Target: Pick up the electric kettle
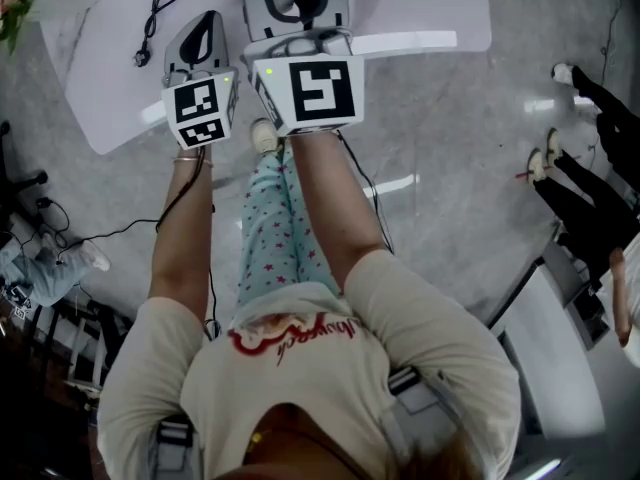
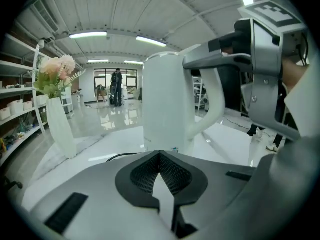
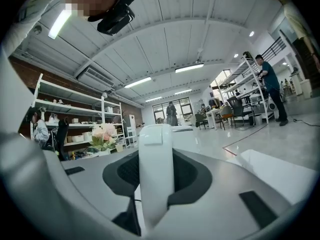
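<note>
Right now electric kettle (image 2: 167,101) sitting upright over white table (image 2: 107,146); resting or just lifted, not showing. Right gripper (image 3: 156,151) clamping jaws on kettle handle (image 3: 156,184), pointing level, likely keeping kettle upright for lift. Left gripper (image 2: 160,156) hovering near kettle, jaws together, holding nothing, probably spare. Flower vase (image 2: 59,104) standing well apart.

Table: the white flat-topped table (image 1: 110,98) fills the upper left and top centre of the head view.
Kettle: the white plastic electric kettle (image 2: 167,99) is over the table, centre of the left gripper view, handle to the right.
Right gripper: the right gripper (image 3: 156,154) has the kettle's handle between its jaws.
Left gripper: the left gripper (image 2: 160,155) is before the kettle, just left of the right one.
Vase: the tall white vase of pink flowers (image 2: 61,126) stands on the table, left of the kettle.
Cord: the black power cord (image 1: 155,18) lies on the table, upper left.
</note>
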`<state>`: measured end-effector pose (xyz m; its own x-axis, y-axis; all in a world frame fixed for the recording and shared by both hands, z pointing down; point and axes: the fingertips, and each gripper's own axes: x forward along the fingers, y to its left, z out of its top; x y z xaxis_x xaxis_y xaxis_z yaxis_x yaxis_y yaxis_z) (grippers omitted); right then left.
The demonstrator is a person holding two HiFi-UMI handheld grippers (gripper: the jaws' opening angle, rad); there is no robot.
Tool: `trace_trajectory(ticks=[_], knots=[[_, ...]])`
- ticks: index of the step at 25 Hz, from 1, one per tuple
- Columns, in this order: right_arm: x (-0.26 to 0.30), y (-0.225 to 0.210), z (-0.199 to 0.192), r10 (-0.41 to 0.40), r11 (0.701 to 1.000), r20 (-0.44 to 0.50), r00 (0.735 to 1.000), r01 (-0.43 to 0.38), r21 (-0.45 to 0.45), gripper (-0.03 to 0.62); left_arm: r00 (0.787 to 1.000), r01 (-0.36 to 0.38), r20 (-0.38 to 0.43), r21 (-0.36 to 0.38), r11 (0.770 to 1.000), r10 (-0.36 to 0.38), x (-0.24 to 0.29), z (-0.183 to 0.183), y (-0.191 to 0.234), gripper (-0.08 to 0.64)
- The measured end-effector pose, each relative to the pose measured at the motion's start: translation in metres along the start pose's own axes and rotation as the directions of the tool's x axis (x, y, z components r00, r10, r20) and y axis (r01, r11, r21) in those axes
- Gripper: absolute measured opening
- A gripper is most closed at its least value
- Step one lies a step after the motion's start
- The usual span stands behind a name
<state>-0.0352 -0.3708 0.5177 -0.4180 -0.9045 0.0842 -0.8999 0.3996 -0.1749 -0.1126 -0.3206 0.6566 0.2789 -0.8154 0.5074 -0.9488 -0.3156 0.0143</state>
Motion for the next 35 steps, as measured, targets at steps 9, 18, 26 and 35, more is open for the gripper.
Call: trace_trajectory(ticks=[9, 18, 26, 35], knots=[[-0.019, 0.023, 0.054, 0.078, 0.995, 0.113, 0.991, -0.084, 0.052, 0.13, 0.997, 0.036, -0.063, 0.006, 0.999, -0.036, 0.029, -0.032, -0.015, -0.002], [-0.039, 0.031, 0.096, 0.188, 0.976, 0.132, 0.973, -0.2, 0.084, 0.13, 0.992, 0.046, 0.114, 0.026, 0.999, -0.048, 0.02, 0.028, -0.006, -0.002], [-0.052, 0.037, 0.154, 0.249, 0.966, 0.166, 0.954, -0.257, 0.027, 0.13, 0.973, 0.027, 0.229, 0.028, 0.999, -0.033, 0.006, 0.085, -0.006, -0.002], [-0.099, 0.053, 0.235, 0.281, 0.958, 0.193, 0.94, -0.285, -0.005, 0.13, 0.942, -0.022, 0.337, 0.051, 0.998, 0.004, -0.05, 0.166, -0.004, -0.002]])
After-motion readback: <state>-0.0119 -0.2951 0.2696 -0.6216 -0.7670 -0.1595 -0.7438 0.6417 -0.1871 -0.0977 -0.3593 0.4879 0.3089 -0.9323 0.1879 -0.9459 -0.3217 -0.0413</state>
